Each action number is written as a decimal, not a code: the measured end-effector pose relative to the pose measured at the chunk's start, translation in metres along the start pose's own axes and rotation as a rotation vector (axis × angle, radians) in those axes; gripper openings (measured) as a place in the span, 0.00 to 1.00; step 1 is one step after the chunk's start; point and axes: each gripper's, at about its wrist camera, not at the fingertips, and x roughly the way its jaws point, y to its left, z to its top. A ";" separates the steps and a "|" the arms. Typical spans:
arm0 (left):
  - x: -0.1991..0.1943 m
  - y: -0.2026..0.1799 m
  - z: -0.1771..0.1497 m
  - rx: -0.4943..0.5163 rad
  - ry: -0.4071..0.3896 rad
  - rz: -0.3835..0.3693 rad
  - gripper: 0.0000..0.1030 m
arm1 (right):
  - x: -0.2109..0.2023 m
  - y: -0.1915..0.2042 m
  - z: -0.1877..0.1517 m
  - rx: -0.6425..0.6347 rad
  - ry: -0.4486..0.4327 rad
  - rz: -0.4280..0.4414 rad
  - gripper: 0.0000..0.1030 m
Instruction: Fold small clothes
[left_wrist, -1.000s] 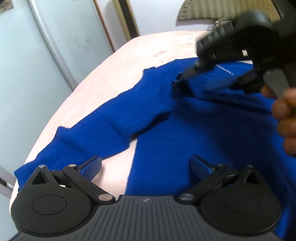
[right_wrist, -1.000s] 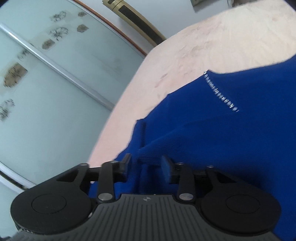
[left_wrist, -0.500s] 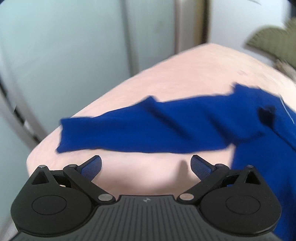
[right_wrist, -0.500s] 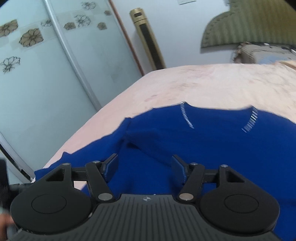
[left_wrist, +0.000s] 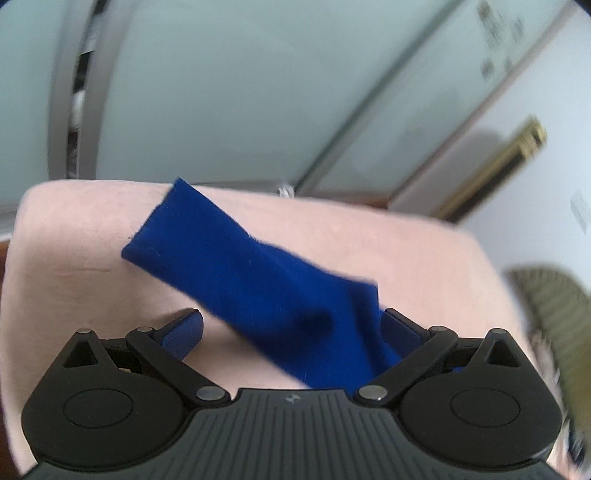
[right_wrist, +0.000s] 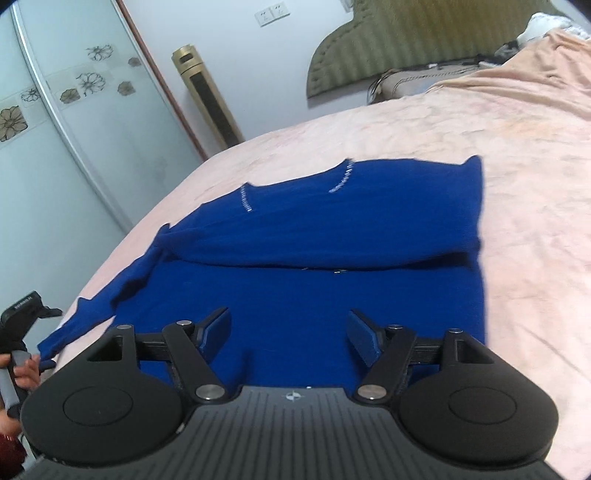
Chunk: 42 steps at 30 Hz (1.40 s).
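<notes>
A blue sweater (right_wrist: 332, 221) lies flat on the pink bed cover (right_wrist: 517, 184), with one sleeve folded across its chest. Its other sleeve (right_wrist: 122, 284) stretches out toward the bed's left edge. My right gripper (right_wrist: 288, 315) hovers over the sweater's hem; its jaws are opening and hold nothing. In the left wrist view that outstretched sleeve (left_wrist: 236, 266) runs from its cuff down between the wide jaws of my left gripper (left_wrist: 290, 315). It passes close to the right finger, and the pads do not press it. A hand (right_wrist: 22, 369) on the left tool shows at the right wrist view's edge.
Sliding wardrobe doors (right_wrist: 74, 147) stand close along the bed's left side. A gold tower fan (right_wrist: 207, 96) stands by the far wall. The green padded headboard (right_wrist: 406, 44) and pillows (right_wrist: 406, 81) are at the far end. Bare pink cover (left_wrist: 74, 258) surrounds the sleeve.
My right gripper opened off the fold near the shoulder and drew back, so the whole sweater shows. My left gripper rolled and swung out along the sleeve toward the cuff.
</notes>
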 end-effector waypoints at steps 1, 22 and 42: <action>0.003 0.002 0.003 -0.029 -0.014 -0.001 1.00 | -0.001 -0.002 -0.001 0.003 -0.004 -0.002 0.74; -0.006 -0.082 0.072 0.300 -0.324 0.210 0.08 | 0.000 -0.039 -0.004 0.059 -0.030 -0.003 0.75; -0.079 -0.313 -0.131 0.898 -0.112 -0.505 0.08 | -0.010 -0.047 -0.010 0.057 -0.040 -0.026 0.77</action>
